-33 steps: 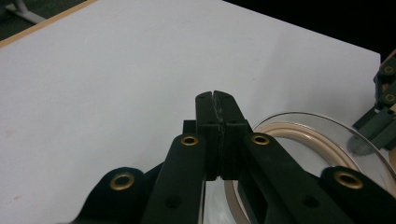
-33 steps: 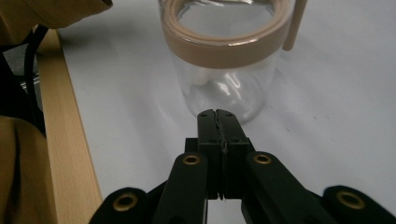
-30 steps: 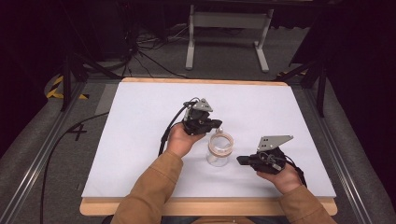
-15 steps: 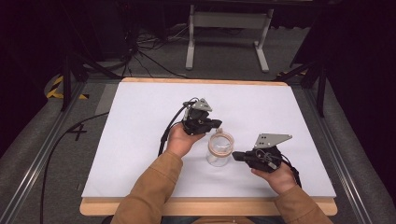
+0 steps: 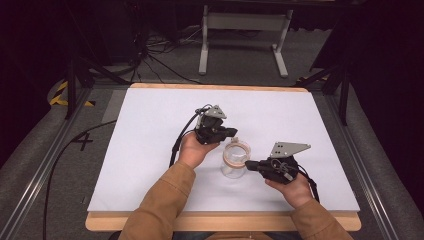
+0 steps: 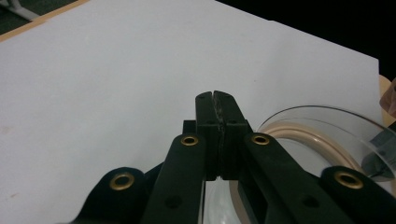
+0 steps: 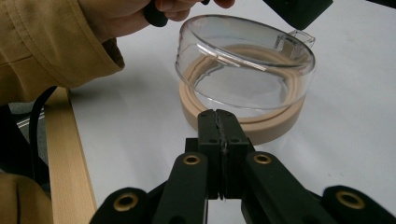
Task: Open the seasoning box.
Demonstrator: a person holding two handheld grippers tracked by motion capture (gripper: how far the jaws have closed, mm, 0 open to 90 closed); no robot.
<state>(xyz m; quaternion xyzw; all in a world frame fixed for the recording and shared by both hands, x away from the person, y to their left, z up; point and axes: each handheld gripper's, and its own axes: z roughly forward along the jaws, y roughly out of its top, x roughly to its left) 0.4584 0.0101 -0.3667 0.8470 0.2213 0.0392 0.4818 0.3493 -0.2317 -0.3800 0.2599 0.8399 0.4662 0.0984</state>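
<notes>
Both sets of tongs are fully closed and grip nothing: the left tongs (image 5: pixel 231 133) and right tongs (image 5: pixel 250 164) flank a clear lidded container (image 5: pixel 235 159) mid-worktop (image 5: pixel 150 130), each just beside it.

Stood on the table (image 5: pixel 150 150), a little right of centre: lidded container (image 5: pixel 235 161). Flanked by left gripper (image 5: pixel 231 133) just behind-left and right gripper (image 5: pixel 250 164) just beside on the right.
</notes>
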